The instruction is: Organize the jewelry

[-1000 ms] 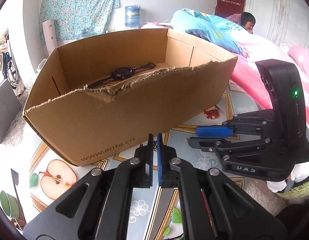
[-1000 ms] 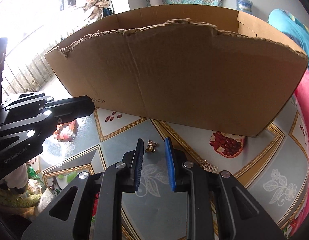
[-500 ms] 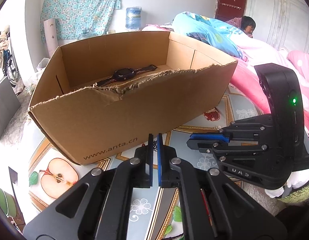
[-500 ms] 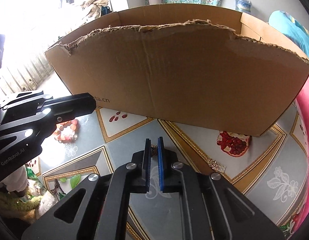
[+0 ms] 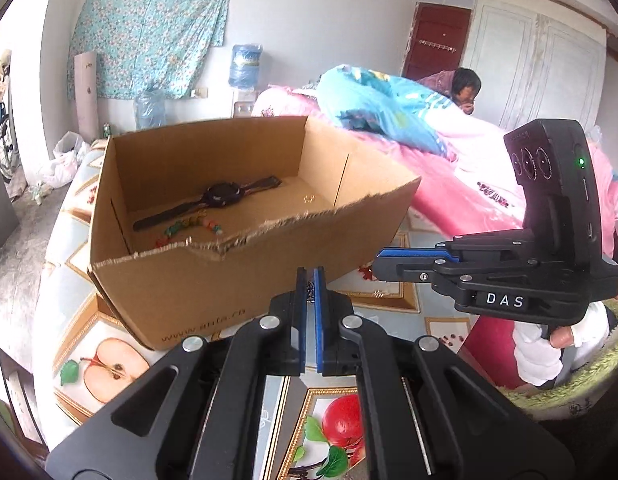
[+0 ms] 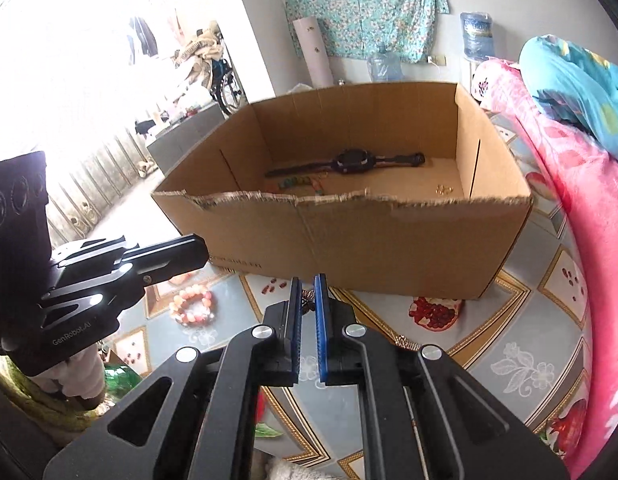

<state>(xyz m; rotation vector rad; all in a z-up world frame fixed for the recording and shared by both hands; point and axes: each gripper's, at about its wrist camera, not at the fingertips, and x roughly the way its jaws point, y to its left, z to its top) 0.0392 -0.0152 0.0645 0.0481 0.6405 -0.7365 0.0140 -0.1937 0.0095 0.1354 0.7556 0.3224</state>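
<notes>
Pinched as it is between the blue pads of the right gripper (image 6: 308,300), the small bronze butterfly charm (image 6: 307,301) shows only as a sliver of filigree, held above the patterned tablecloth (image 6: 521,364) just short of the cardboard box (image 6: 373,248). It looks light, thin and stiff, likely easy to bend or to flick out sideways, so the flat wings seem the right place to clamp, gently. The left gripper (image 5: 308,290) is likewise nearly closed, with something small and dark, perhaps a fine chain (image 5: 309,290), caught at the tips; what it is cannot be told. Inside the box lie a black wristwatch (image 6: 351,161), a string of coloured beads (image 6: 299,181) and a small gold piece (image 6: 443,189) near the right wall. On the cloth, left of the charm, rests a pink bead bracelet (image 6: 193,303), and a small gold comb-like piece (image 6: 407,343) lies to the right.
</notes>
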